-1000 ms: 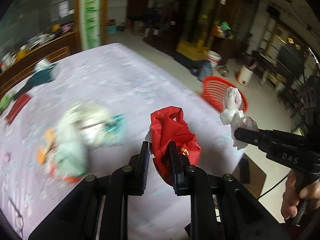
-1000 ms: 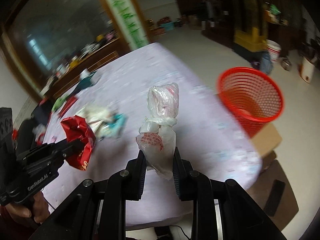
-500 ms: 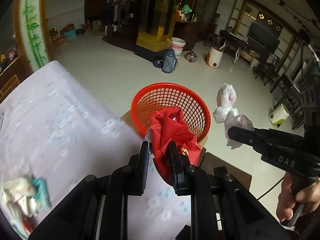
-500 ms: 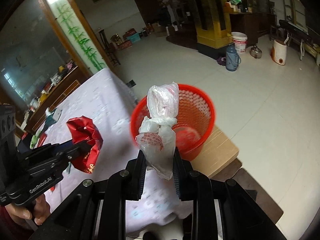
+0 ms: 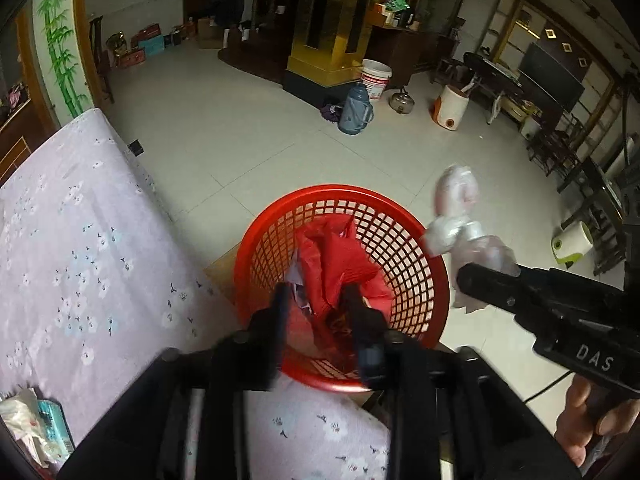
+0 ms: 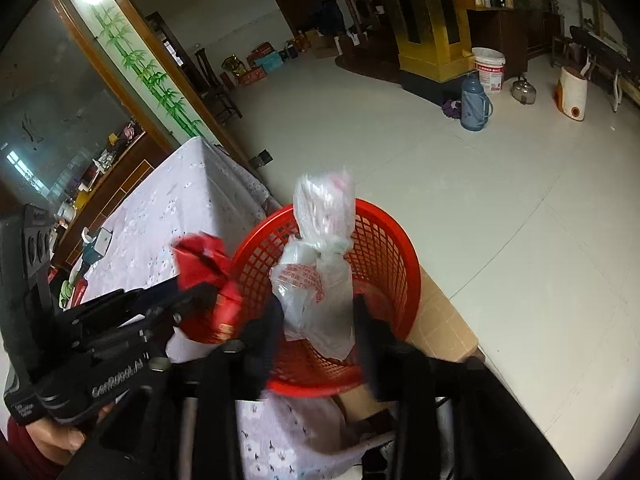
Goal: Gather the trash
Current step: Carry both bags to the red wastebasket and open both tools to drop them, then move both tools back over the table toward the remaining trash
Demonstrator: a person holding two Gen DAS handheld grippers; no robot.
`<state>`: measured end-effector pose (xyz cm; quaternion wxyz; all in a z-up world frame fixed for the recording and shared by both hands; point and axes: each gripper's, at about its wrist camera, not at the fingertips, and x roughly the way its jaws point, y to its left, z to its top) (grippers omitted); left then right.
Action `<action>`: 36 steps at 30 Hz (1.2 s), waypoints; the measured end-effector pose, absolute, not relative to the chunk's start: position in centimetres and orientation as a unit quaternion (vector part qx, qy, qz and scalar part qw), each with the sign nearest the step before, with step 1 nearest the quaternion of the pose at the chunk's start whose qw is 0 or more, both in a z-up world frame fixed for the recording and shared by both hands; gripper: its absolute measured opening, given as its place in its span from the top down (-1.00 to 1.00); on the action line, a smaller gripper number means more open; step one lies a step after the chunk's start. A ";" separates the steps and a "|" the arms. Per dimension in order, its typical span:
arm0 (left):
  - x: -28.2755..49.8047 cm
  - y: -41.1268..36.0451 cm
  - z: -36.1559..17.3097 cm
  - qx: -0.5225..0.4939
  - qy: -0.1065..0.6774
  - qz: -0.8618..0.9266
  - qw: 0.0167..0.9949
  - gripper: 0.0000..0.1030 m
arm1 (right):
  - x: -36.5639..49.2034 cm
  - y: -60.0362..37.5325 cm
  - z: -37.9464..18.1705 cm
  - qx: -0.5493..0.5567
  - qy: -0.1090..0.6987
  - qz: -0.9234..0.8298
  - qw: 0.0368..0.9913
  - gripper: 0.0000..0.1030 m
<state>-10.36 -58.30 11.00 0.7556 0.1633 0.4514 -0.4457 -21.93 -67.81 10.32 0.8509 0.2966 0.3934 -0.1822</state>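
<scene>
Red bag hangs between the spread fingers of the left tool, above the red basket; the right tool, also wide, has the clear bag between its fingers.

"DAS" stands on the right gripper; "GenRobot.AI" stands on the left gripper. Red print on the clear bag is unreadable.
</scene>
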 end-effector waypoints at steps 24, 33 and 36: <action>-11.9 -40.4 16.5 0.076 0.421 -0.331 0.841 -0.13 | -18.6 -55.4 11.4 0.256 0.427 -0.009 0.868 -0.26; -10.0 -24.3 19.2 0.010 0.397 -0.249 0.883 -0.13 | -15.5 -44.3 12.7 0.215 0.426 0.045 0.878 -0.26; -8.7 -18.4 19.3 -0.004 0.401 -0.221 0.889 -0.13 | -14.5 -40.2 13.0 0.210 0.431 0.063 0.875 -0.26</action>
